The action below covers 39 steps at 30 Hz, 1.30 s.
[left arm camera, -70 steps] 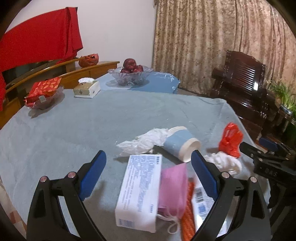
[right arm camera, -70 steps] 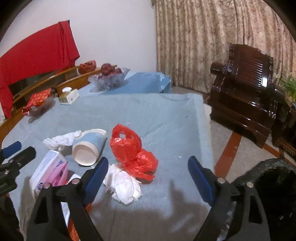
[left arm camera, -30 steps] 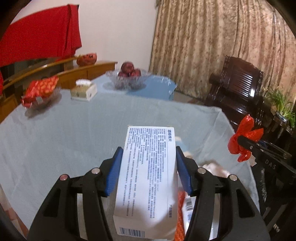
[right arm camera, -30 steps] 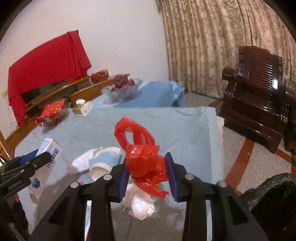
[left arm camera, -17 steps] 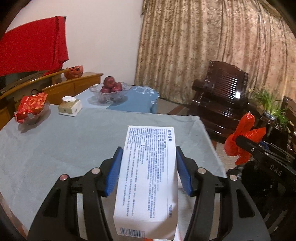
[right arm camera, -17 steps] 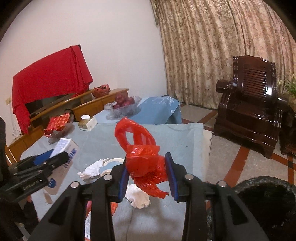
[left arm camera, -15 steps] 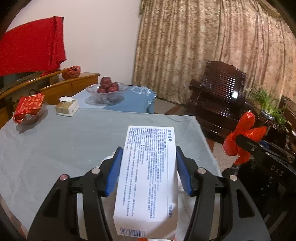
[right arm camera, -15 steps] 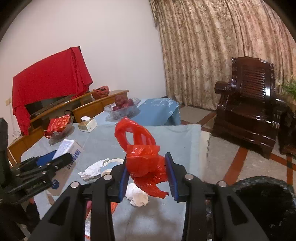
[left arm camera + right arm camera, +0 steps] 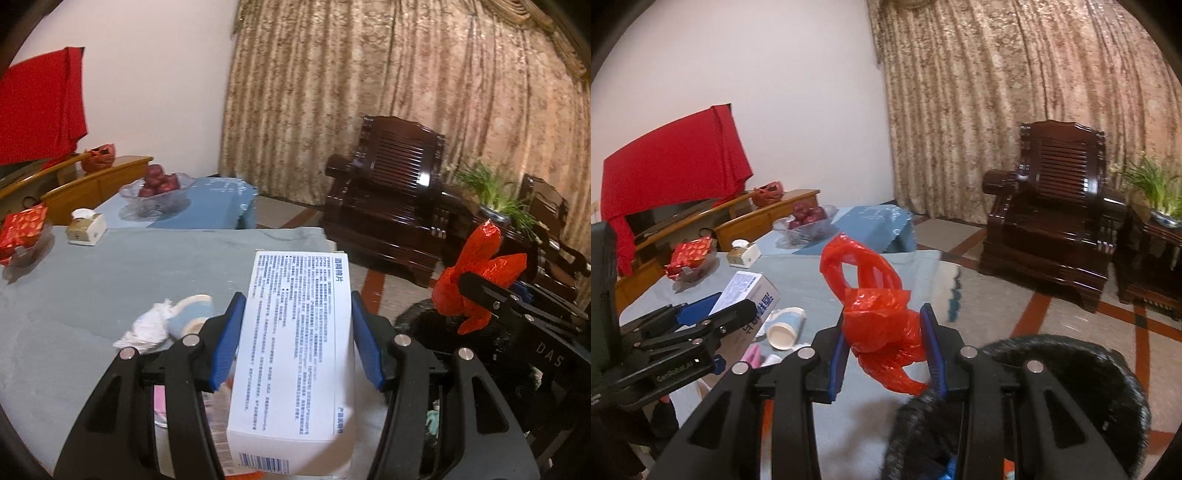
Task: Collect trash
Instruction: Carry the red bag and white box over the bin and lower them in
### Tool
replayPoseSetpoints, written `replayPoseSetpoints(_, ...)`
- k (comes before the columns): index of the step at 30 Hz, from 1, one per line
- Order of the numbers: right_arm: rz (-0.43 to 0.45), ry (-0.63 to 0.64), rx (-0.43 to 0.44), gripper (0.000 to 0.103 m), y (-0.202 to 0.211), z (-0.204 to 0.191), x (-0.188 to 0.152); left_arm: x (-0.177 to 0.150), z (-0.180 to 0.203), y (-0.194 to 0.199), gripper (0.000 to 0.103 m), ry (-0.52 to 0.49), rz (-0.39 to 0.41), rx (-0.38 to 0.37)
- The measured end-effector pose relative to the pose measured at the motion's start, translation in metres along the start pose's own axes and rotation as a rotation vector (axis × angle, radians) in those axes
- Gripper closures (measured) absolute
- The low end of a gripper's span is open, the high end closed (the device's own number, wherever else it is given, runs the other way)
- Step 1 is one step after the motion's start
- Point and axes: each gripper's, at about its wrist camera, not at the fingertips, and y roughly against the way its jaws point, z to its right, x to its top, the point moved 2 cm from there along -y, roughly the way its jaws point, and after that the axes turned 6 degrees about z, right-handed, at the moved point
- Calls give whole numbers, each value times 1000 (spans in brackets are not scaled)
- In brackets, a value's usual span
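Your left gripper (image 9: 295,339) clamped one white box (image 9: 295,347) above the table (image 9: 92,280); your right gripper (image 9: 886,347) pinched one red bag (image 9: 875,310) beside the black bin (image 9: 1071,373). One cup (image 9: 785,330) lay below.

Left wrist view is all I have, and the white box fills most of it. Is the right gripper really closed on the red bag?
Observer: Yes. In the right wrist view the right gripper is shut on the red bag: both blue pads press its crumpled body, and its handles loop up free.
Operator: Where is the bin from there?
Observer: The black trash bag has its rim just below and to the right of that gripper. The red bag's tail hangs at that rim.
Operator: And my box?
Observer: The white box in the left gripper shows large blue characters on its side face.
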Motion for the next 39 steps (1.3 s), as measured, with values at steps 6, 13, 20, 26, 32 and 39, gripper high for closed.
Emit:
replayPoseSetpoints(6, -7, -19, -76, 67, 21, 30, -9, -11, 40, -8, 49, -23, -16, -76)
replayPoseSetpoints(13, -15, -50, -164, 67, 46, 65, -22, -23, 87, -21, 49, -62, -39, -173)
replayPoseSetpoints(20, -32, -79, -246, 67, 66, 99, -36, -34, 128, -34, 49, -91, -59, -245)
replayPoseSetpoints(26, -54, -105, -295, 67, 75, 122, -49, -50, 156, -48, 49, -107, -92, -286)
replayPoseSetpoints(32, -80, -128, -336, 67, 82, 140, -65, -65, 173, -63, 49, -123, -127, -311)
replayPoseSetpoints(39, -111, -136, -378, 63, 86, 153, -76, -77, 189, -73, 45, -142, -164, -349)
